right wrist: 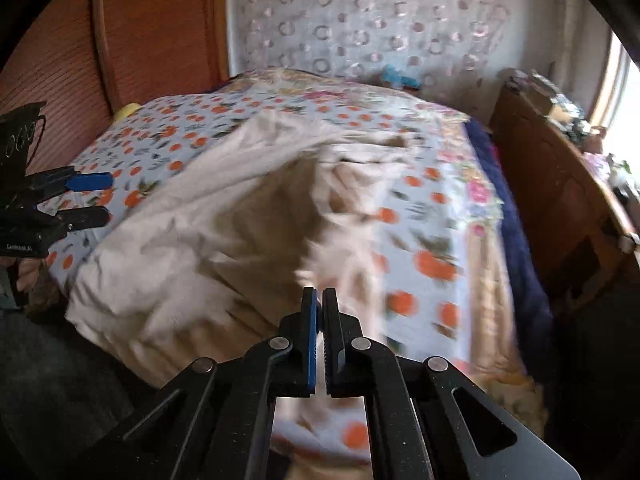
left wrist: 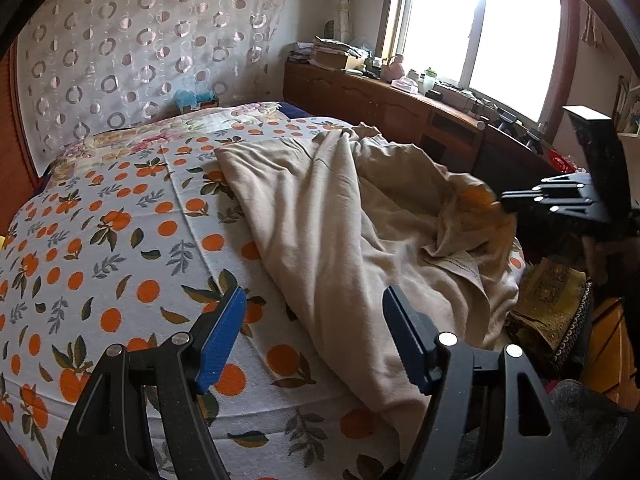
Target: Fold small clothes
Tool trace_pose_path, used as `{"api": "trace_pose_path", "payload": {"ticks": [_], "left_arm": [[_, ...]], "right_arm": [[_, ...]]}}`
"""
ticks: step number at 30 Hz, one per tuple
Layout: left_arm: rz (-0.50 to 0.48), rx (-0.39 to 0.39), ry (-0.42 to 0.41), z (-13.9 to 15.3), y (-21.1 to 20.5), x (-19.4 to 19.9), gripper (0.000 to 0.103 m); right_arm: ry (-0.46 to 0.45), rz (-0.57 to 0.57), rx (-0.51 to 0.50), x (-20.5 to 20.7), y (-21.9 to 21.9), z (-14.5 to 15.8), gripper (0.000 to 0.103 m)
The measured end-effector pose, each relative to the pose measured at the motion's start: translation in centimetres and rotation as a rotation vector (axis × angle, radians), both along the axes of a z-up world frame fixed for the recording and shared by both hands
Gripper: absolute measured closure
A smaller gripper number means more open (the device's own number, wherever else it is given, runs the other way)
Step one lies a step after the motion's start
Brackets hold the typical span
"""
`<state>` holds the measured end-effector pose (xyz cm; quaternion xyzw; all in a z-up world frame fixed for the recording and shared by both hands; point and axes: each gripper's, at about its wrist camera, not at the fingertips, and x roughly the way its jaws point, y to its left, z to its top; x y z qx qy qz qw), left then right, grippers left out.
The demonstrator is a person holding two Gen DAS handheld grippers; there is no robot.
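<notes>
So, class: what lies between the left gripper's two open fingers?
In the left wrist view, the left gripper frames orange-print bedsheet and the beige garment's near edge.

One crumpled beige cotton garment (left wrist: pixel 340 216) lies on one bed covered by a white sheet printed with oranges (left wrist: pixel 120 240). Two black two-finger grippers with blue pads appear: the left gripper (left wrist: pixel 314 332) and the right gripper (right wrist: pixel 319 320).
</notes>
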<state>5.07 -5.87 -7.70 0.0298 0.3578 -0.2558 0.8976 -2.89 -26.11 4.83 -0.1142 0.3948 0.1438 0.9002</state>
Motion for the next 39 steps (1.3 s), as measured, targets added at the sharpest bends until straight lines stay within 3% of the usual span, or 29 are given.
{"api": "trace_pose_path", "payload": {"ticks": [7, 9, 11, 14, 19, 21, 26, 31, 33, 35, 39], "left_arm": [[-0.002, 0.001, 0.004, -0.1, -0.2, -0.1, 0.031], [-0.004, 0.006, 0.004, -0.2, -0.3, -0.2, 0.031], [-0.003, 0.006, 0.006, -0.2, -0.3, -0.2, 0.031], [-0.002, 0.005, 0.012, -0.3, -0.3, -0.2, 0.031], [-0.019, 0.01, 0.029, -0.7, -0.6, -0.6, 0.031], [-0.024, 0.009, 0.033, -0.9, -0.6, -0.7, 0.031], [-0.027, 0.0, 0.043, -1.0, -0.6, -0.8, 0.031], [-0.047, 0.009, 0.057, -1.2, -1.1, -1.1, 0.031], [-0.051, 0.017, 0.063, -1.4, -1.3, -1.3, 0.031], [-0.05, 0.02, 0.071, -1.6, -1.3, -1.4, 0.031], [-0.04, 0.027, 0.093, -2.2, -1.0, -1.4, 0.031]], "right_arm": [[0.0, -0.089, -0.039, -0.8, -1.5, -0.1, 0.098], [-0.01, -0.091, -0.019, -0.5, -0.6, -0.1, 0.087], [-0.03, -0.059, 0.012, -0.3, 0.7, -0.2, 0.063], [-0.009, -0.008, 0.079, 0.5, 2.7, -1.2, 0.061], [0.036, 0.027, 0.066, 2.0, 5.6, -4.1, 0.062], [0.031, 0.037, 0.042, 1.9, 5.6, -4.6, 0.1], [0.003, 0.029, 0.079, -0.2, 2.8, -2.3, 0.1], [0.02, -0.036, -0.003, -2.5, -0.3, -0.9, 0.1], [0.005, -0.072, -0.028, -2.4, -0.8, -0.9, 0.092], [-0.003, -0.093, -0.019, -2.1, -0.9, -0.8, 0.064], [-0.042, -0.086, 0.068, -1.9, -0.1, -0.4, 0.047]]}}
